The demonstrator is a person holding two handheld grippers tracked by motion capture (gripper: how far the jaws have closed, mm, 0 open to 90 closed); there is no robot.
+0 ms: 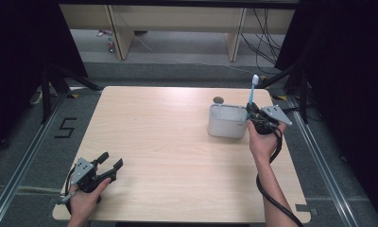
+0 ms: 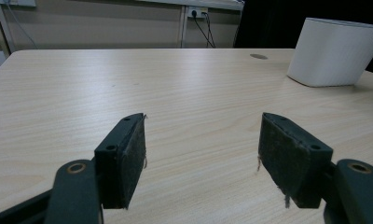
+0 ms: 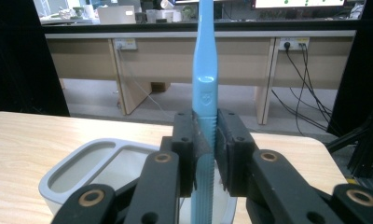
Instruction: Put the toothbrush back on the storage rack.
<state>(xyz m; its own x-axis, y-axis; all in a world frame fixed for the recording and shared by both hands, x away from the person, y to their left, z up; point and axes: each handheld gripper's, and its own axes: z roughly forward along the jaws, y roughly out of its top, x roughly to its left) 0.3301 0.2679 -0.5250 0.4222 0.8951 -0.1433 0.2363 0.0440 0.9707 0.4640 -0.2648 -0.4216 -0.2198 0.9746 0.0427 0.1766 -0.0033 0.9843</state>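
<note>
The right tongs [image 3: 204,154] are clamped on a blue toothbrush [image 3: 205,88], held upright over the white holder [image 1: 227,124] at the bench's [image 1: 177,156] far right. Picking up looks done; lowering it in remains. The left tongs [image 2: 201,154] rest apart, empty.

1. A black figure "5" [image 1: 64,127] is showing on the grey floor, left of the table [image 1: 168,156], in the high view.
2. A small grey mark is sitting at the upper right edge of the white holder [image 2: 333,51] in the left gripper view; it is too small to be read.
3. A small shield-shaped emblem is standing raised on the handle of the blue toothbrush [image 3: 205,93] in the right gripper view; no letters are reading from it.
4. A screen [image 3: 306,3] at the top of the right gripper view is showing green dots, with no legible text.
</note>
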